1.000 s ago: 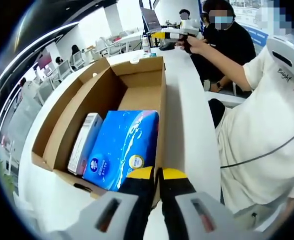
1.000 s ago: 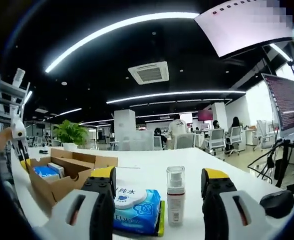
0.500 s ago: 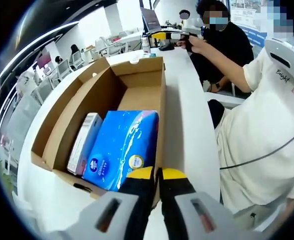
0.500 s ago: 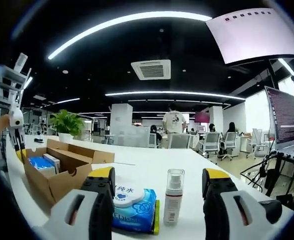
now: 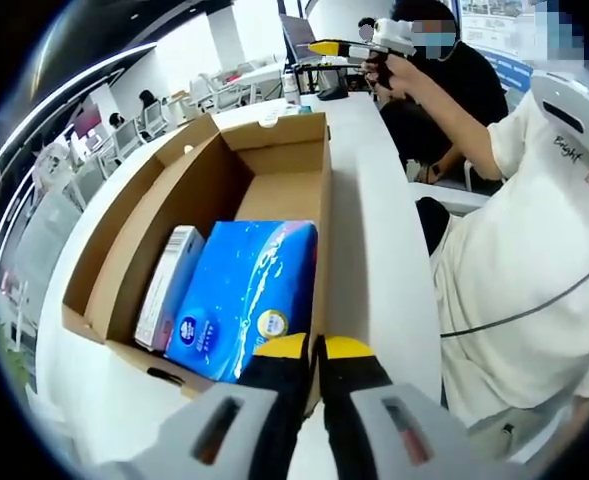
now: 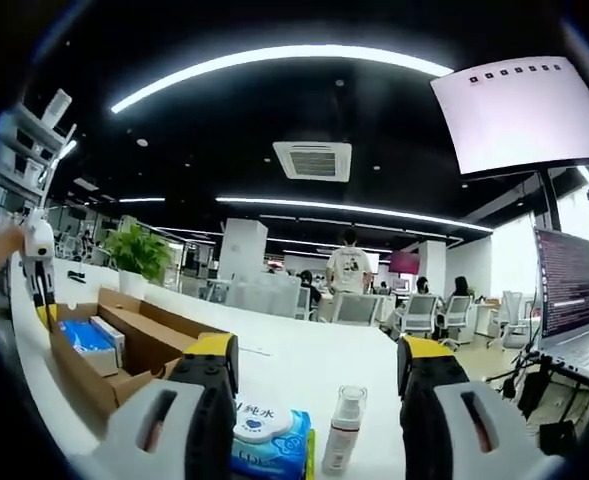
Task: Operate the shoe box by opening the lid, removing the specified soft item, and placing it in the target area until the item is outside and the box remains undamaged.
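Table (image 5: pixel 374 250), one, long and white, carries everything here. One cardboard box (image 5: pixel 189 215) sits open on it, flaps spread, and holds two things side by side: a blue soft tissue pack (image 5: pixel 244 290) and, to its left in the left gripper view, a slim white carton (image 5: pixel 166 285). The left gripper (image 5: pixel 314 350) has its yellow-tipped jaws pressed together at the box's near wall, just at the near right corner of the tissue pack; whether they pinch the cardboard edge cannot be told. The pack lies flat inside the box, directly ahead of those jaws, its near end almost under the tips. In the same view the right gripper (image 5: pixel 326 47) is held up in a hand at the far end of the table, well apart from the box, beside a person in a cream shirt (image 5: pixel 534 270). In the right gripper view that gripper (image 6: pixel 314 370) has its jaws spread wide with nothing between them; the box (image 6: pixel 104 350) stands far off to the left with the tissue pack (image 6: pixel 74 335) showing blue inside, and the left gripper (image 6: pixel 39 270) stands over its far end. Below the spread jaws lie one pack of wet wipes (image 6: pixel 269 440) and one small clear pump bottle (image 6: pixel 342 425), upright just right of the wipes. One laptop (image 6: pixel 574 310) stands open at the right edge.
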